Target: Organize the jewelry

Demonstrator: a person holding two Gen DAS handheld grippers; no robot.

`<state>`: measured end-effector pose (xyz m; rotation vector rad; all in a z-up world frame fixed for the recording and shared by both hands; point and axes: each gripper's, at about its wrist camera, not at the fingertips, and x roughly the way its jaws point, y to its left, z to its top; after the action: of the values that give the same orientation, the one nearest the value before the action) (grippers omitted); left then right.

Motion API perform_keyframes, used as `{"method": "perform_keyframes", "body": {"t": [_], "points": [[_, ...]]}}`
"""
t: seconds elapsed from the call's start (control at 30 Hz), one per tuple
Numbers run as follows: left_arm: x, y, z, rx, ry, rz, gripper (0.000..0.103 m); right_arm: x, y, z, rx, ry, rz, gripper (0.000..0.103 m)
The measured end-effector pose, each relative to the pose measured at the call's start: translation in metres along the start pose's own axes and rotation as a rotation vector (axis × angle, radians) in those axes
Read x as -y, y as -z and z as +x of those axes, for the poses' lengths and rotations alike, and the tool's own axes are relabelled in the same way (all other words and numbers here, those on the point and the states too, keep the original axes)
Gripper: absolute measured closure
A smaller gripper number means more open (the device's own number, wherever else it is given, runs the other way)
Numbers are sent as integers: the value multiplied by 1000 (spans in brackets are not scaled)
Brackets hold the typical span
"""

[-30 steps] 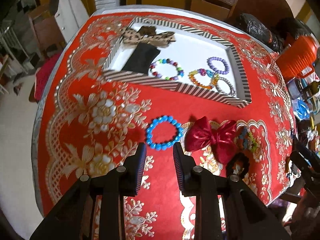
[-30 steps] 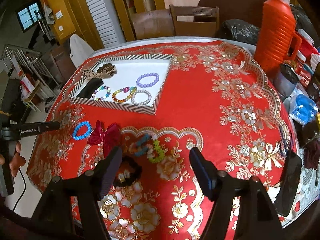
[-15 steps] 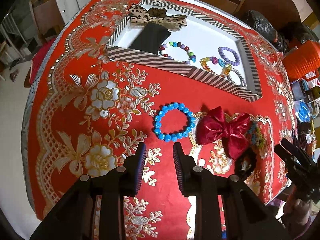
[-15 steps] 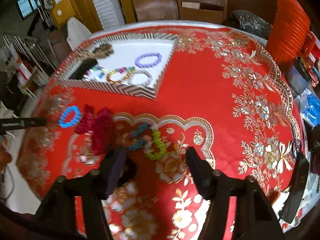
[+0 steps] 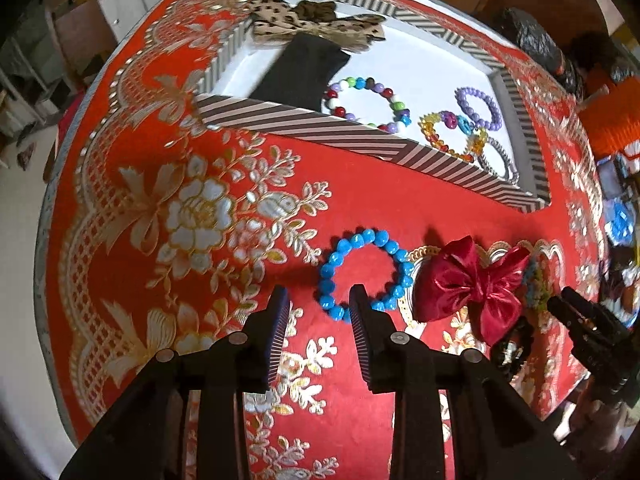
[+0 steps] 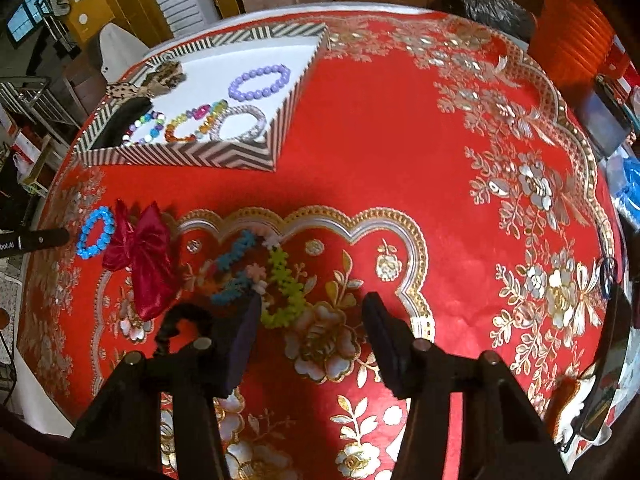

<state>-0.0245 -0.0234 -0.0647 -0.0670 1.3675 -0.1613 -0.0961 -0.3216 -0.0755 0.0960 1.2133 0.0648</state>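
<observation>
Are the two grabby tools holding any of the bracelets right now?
No, nothing is held. The left tool is open just short of the blue bead bracelet, and the right tool is open over the green flower bracelet.

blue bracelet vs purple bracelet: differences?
The blue bracelet lies on the red cloth, outside the striped tray; the purple bracelet is already inside it. Blue sits right at the open left gripper; purple lies far from both grippers. Both are round beaded loops lying flat.
</observation>
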Motion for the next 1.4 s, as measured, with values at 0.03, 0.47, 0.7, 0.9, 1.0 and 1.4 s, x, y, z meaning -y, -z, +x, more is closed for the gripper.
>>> {"method": "perform_keyframes", "body": {"t": [0.03,0.47,0.7,0.9,1.0,1.4], "points": [[2,-1,3,-3,-18,15,91,0,0,2,-5,4,-2,47],[15,-17,29,-42,-95,92,91,12,-6,8,-44,-31,24,57],[20,-15,31,-45,-116,129,90,-8,-6,13,-53,26,-78,57],[29,-18,32,-48,-119,149,90,1,-13,14,-75,20,-51,67],[29,-19,32,-38,-117,159,90,-10,-10,13,-59,36,-112,67],[21,-27,22,-29,16,137,103,7,-19,-10,33,-59,-5,91]]}}
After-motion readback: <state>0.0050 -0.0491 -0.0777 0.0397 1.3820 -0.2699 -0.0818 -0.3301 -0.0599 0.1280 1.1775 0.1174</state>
